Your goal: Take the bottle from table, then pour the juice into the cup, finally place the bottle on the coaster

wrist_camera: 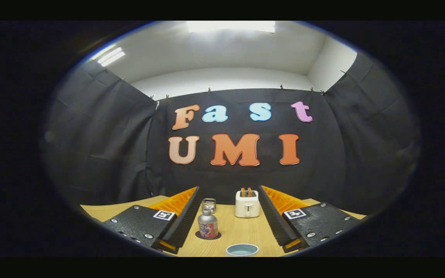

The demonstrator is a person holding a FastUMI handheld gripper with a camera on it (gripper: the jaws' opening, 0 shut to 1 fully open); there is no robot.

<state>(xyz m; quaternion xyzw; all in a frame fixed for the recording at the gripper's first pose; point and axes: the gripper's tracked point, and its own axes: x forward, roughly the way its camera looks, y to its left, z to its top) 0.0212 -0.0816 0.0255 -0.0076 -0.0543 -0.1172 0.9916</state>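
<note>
Fingers stood spread wide, gripping nothing. Bottle sat upright on the coaster between them, nearer the left one. Cup lay closest on the worktop; toaster beyond.

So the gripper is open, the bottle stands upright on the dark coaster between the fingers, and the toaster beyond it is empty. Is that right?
Not quite. The gripper view shows the toaster with two slices of toast sticking out of its slots, so it is not empty. The rest holds: the gripper is open, and the bottle stands upright on the dark coaster between the fingers.
</note>
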